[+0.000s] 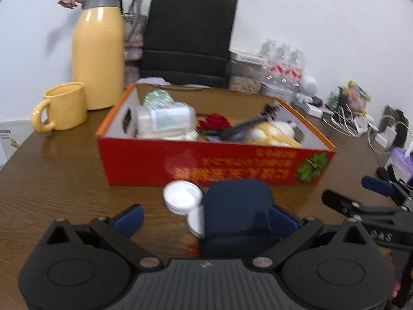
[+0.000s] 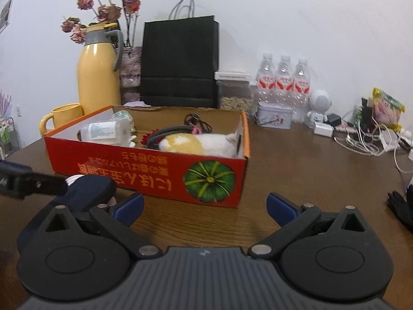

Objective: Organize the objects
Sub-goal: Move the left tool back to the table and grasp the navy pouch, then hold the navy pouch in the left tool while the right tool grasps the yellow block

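Progress appears well advanced: several items already lie inside the red cardboard box (image 1: pixel 206 162), while at least two things remain on the table (image 1: pixel 64 170) outside it. Left gripper (image 1: pixel 206 219) stands with its jaws spread wide; a dark blue object (image 1: pixel 237 206) sits between them, its right side near or against the right-hand pad, but the blurred left wrist view does not show a firm clamp. Just ahead and to the left of that object rests a white lidded jar (image 1: pixel 182 197), touching or nearly touching it, directly in front of the box's near wall. Right gripper (image 2: pixel 205 206) is likewise spread wide and holds nothing; the box lies just ahead of it.

Box contents, as seen from the right wrist view: a clear bottle with a label (image 2: pixel 105 130) lying on its side at the far left, a red flower-like item (image 1: pixel 213 122), a dark comb or brush (image 1: pixel 245 126), a cable coil (image 2: pixel 197 122) toward the back, and a yellow-and-white plush toy (image 2: pixel 196 143) against the right-hand wall.

Remaining work, by judgement, is to move the dark blue object and the jar into the box. Whether the yellow mug (image 2: pixel 64 116) and yellow jug (image 2: pixel 99 77) beyond the box belong to the task cannot be told.
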{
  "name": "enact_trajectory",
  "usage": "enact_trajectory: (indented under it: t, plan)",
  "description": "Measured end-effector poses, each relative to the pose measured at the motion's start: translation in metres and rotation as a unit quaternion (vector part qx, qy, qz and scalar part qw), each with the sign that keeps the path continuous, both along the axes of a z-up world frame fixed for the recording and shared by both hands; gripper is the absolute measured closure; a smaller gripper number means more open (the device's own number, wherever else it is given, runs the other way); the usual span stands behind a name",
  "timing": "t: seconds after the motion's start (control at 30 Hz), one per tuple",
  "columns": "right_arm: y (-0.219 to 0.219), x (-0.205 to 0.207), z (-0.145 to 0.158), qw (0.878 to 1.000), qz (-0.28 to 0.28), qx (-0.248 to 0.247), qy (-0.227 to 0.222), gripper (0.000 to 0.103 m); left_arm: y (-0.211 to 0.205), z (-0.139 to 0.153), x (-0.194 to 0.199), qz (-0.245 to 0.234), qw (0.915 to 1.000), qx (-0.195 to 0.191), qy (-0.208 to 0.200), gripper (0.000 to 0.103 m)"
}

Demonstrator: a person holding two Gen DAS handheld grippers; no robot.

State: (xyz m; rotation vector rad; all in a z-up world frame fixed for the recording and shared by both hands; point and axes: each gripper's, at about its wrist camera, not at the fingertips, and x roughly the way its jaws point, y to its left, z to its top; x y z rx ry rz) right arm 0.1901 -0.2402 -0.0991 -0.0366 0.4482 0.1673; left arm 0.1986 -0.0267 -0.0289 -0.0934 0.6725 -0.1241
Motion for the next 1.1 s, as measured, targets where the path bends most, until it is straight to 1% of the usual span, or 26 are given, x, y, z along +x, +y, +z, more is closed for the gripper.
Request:
enact_trajectory:
  t: [0.17,0.27,0.37,0.4,0.43,0.5,0.6,0.83,1.1]
  plan:
    - [-0.011,0.002,-0.005,1.000,-0.013,0.012,0.012,0.000,-0.017,-0.005,0.003,-0.019,0.9996,0.002,0.020,0.000]
    - [-0.014,0.002,-0.007,1.000,-0.015,0.015,0.016,0.000,-0.024,-0.010,0.005,-0.021,0.9993,0.000,0.030,0.001]
    - [-0.015,0.002,-0.008,1.000,-0.017,0.015,0.020,0.000,-0.027,-0.013,0.006,-0.017,0.9992,0.001,0.036,0.009]
    - [-0.016,0.002,-0.009,1.000,-0.018,0.015,0.020,0.000,-0.028,-0.015,0.006,-0.018,0.9991,-0.002,0.039,0.013]
    - [-0.016,0.002,-0.009,1.000,-0.018,0.015,0.020,0.000,-0.029,-0.016,0.007,-0.019,0.9989,-0.005,0.042,0.022]
    - [-0.015,0.001,-0.009,1.000,-0.017,0.015,0.019,0.000,-0.029,-0.018,0.008,-0.014,0.9986,-0.009,0.051,0.034]
    - [-0.016,0.001,-0.009,1.000,-0.016,0.015,0.019,0.000,-0.027,-0.016,0.005,-0.008,0.9987,-0.023,0.045,0.039]
    - [-0.017,0.003,-0.010,0.999,-0.021,0.019,0.024,0.000,-0.018,-0.004,-0.002,-0.006,0.9989,-0.033,0.033,0.040]
    - [-0.020,0.005,-0.011,0.999,-0.032,0.022,0.031,0.000,0.008,0.016,-0.016,0.012,0.9989,-0.044,0.007,0.040]
